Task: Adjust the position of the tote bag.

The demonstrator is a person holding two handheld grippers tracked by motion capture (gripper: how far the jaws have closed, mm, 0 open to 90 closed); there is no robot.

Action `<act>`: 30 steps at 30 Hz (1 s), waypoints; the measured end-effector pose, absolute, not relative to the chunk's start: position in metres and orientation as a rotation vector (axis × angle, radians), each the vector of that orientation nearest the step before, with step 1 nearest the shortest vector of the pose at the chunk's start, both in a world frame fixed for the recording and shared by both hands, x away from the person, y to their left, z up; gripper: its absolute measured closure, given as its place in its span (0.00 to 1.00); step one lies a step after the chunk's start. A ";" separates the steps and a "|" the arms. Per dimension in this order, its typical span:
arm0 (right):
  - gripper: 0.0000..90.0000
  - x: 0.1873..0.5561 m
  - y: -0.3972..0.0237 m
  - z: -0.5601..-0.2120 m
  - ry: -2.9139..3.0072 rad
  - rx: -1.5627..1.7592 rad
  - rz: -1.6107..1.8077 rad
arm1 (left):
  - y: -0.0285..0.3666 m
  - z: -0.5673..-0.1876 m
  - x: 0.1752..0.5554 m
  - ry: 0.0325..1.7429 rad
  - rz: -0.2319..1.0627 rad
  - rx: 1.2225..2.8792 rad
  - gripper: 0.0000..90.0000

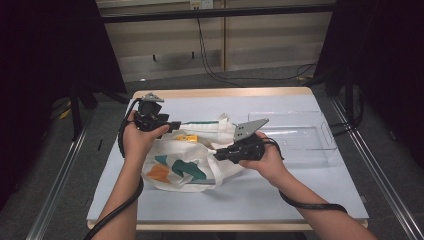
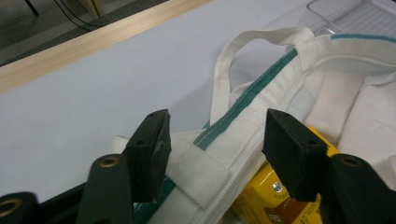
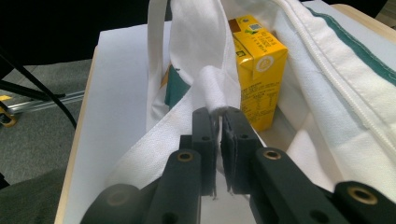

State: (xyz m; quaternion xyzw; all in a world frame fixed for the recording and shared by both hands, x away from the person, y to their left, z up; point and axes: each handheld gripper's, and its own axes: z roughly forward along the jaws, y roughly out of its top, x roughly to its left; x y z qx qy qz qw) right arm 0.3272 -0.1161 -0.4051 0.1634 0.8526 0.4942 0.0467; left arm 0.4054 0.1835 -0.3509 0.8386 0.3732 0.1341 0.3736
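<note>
A white tote bag (image 1: 175, 170) with green and orange print lies on the table, mouth held apart. A yellow carton (image 1: 189, 137) stands inside it. In the left gripper view my left gripper (image 2: 219, 128) is open, and the bag's green-striped rim (image 2: 243, 100) with its zipper runs between the jaws without being pinched; the carton (image 2: 266, 196) shows under the right jaw. In the high view the left gripper (image 1: 175, 125) is at the bag's far left rim. My right gripper (image 3: 219, 114) is shut on a fold of the bag's near rim (image 3: 212, 86), with the carton (image 3: 257, 60) just beyond. The right gripper (image 1: 216, 155) is at the bag's right side.
A clear plastic tray (image 1: 300, 130) sits at the back right of the white table top (image 1: 280, 195), close to the bag. The bag's loose handle (image 2: 224, 74) loops toward the wooden far edge (image 2: 93, 44). Dark curtains flank the table.
</note>
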 end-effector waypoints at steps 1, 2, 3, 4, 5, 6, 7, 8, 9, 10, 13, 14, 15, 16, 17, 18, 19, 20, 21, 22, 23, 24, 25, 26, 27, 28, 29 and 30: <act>0.93 0.327 -0.116 -0.405 2.602 0.498 1.507 | 0.183 -0.351 0.406 0.961 0.346 2.140 0.44; 0.93 0.327 -0.116 -0.405 2.602 0.495 1.506 | 0.183 -0.352 0.406 0.960 0.341 2.135 0.41; 0.93 0.327 -0.116 -0.405 2.603 0.495 1.507 | 0.183 -0.353 0.407 0.962 0.339 2.131 0.38; 0.93 0.327 -0.116 -0.405 2.603 0.495 1.507 | 0.183 -0.353 0.407 0.963 0.343 2.137 0.36; 0.93 0.327 -0.116 -0.405 2.603 0.496 1.507 | 0.183 -0.355 0.408 0.976 0.336 2.142 0.32; 0.93 0.327 -0.116 -0.405 2.605 0.497 1.507 | 0.183 -0.357 0.409 0.994 0.329 2.141 0.27; 0.93 0.327 -0.116 -0.405 2.606 0.496 1.507 | 0.184 -0.358 0.411 0.994 0.329 2.165 0.21; 0.93 0.327 -0.116 -0.405 2.606 0.496 1.506 | 0.183 -0.360 0.411 1.015 0.303 2.157 0.20; 0.93 0.327 -0.116 -0.405 2.607 0.495 1.505 | 0.184 -0.361 0.412 1.015 0.294 2.163 0.20; 0.93 0.327 -0.116 -0.405 2.607 0.495 1.505 | 0.184 -0.362 0.412 1.017 0.278 2.163 0.20; 0.93 0.327 -0.116 -0.405 2.607 0.493 1.504 | 0.186 -0.364 0.414 1.043 0.253 2.174 0.21; 0.93 0.327 -0.116 -0.405 2.605 0.495 1.506 | 0.186 -0.365 0.414 1.044 0.252 2.172 0.21; 0.93 0.327 -0.116 -0.405 2.605 0.493 1.506 | 0.186 -0.365 0.414 1.042 0.251 2.176 0.22; 0.93 0.327 -0.116 -0.405 2.604 0.494 1.507 | 0.187 -0.366 0.414 1.039 0.242 2.177 0.24; 0.93 0.327 -0.116 -0.405 2.603 0.494 1.507 | 0.187 -0.366 0.414 1.038 0.234 2.178 0.25; 0.93 0.327 -0.116 -0.405 2.602 0.494 1.505 | 0.187 -0.366 0.414 1.035 0.232 2.176 0.26; 0.93 0.327 -0.116 -0.405 2.603 0.495 1.507 | 0.187 -0.367 0.414 1.037 0.229 2.178 0.28; 0.93 0.327 -0.116 -0.406 2.603 0.496 1.506 | 0.187 -0.366 0.414 1.038 0.218 2.187 0.30; 0.93 0.327 -0.116 -0.406 2.604 0.496 1.506 | 0.187 -0.367 0.414 1.039 0.218 2.185 0.32; 0.93 0.327 -0.116 -0.406 2.601 0.496 1.506 | 0.187 -0.367 0.414 1.043 0.214 2.184 0.34; 0.93 0.327 -0.116 -0.405 2.599 0.497 1.507 | 0.187 -0.368 0.414 1.041 0.219 2.193 0.37; 0.93 0.327 -0.116 -0.405 2.599 0.496 1.505 | 0.187 -0.367 0.414 1.037 0.223 2.209 0.40; 0.93 0.327 -0.116 -0.405 2.599 0.494 1.503 | 0.188 -0.367 0.414 1.035 0.217 2.207 0.42; 0.93 0.327 -0.116 -0.405 2.599 0.497 1.504 | 0.189 -0.366 0.414 1.036 0.212 2.212 0.45; 0.93 0.327 -0.116 -0.405 2.598 0.499 1.506 | 0.189 -0.366 0.414 1.033 0.209 2.212 0.48; 0.93 0.327 -0.116 -0.405 2.598 0.500 1.506 | 0.190 -0.365 0.414 1.032 0.218 2.211 0.51; 0.93 0.328 -0.116 -0.405 2.597 0.500 1.505 | 0.191 -0.364 0.413 1.025 0.224 2.221 0.55; 0.93 0.328 -0.115 -0.405 2.596 0.501 1.505 | 0.192 -0.363 0.413 1.018 0.212 2.222 0.66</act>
